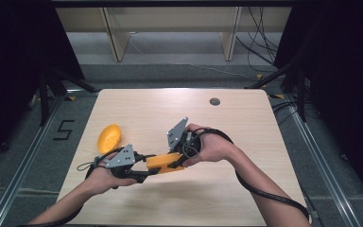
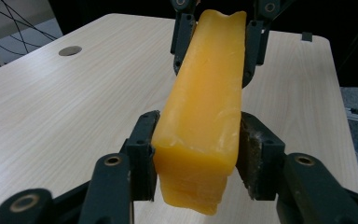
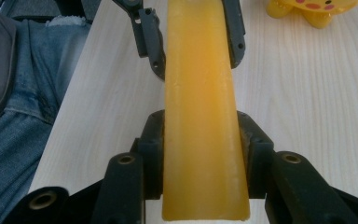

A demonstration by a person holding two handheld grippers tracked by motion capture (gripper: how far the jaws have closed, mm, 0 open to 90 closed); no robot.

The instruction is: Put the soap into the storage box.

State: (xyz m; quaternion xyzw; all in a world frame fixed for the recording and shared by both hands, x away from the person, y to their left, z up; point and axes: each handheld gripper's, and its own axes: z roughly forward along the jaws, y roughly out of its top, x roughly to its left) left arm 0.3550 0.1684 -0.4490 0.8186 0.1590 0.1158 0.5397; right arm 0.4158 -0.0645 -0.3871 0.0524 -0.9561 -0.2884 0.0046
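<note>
The orange block (image 1: pixel 164 163) is held above the tabletop (image 1: pixel 246 137) between both claws: right claw (image 3: pixel 200 135) clamped on one end, left claw (image 2: pixel 196 144) nearly closed around the other. It is judged waxy, stiff and light, possibly slippery; flat long sides near each end are best gripped.

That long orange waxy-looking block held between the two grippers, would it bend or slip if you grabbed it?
The long orange block probably stays stiff: it spans straight between the left gripper and right gripper without sagging. Its glossy, smooth faces hint it may be slippery. Flat sides suggest it would not roll.
</note>
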